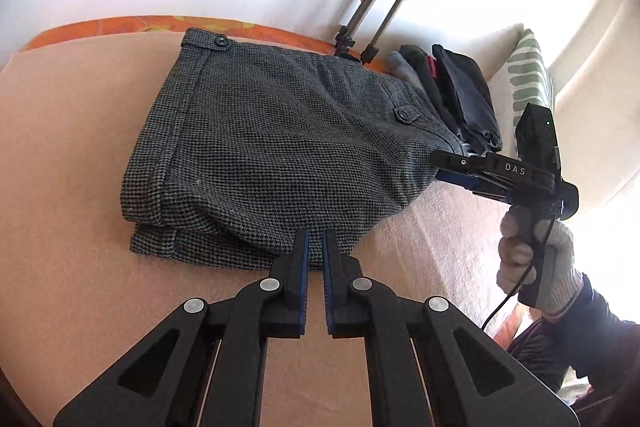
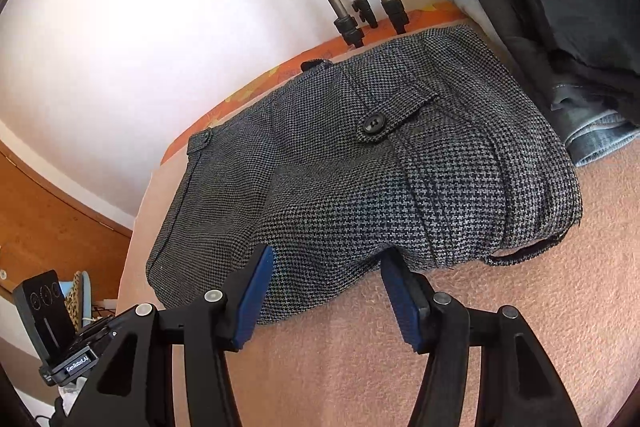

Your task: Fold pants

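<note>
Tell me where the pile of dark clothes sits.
The pile of dark clothes lies on the pink blanket just past the folded checked pants, next to the striped pillow and near the tripod legs.

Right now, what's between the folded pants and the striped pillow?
A stack of dark folded clothes sits between the pants and the pillow, touching the pants; shown in the left wrist view.

We see grey houndstooth woven cloth pants (image 1: 260, 131) on a rough, matt pink terry cover (image 2: 460, 327); our matt black plastic grippers carry smooth metal rivets (image 1: 269, 284).
</note>
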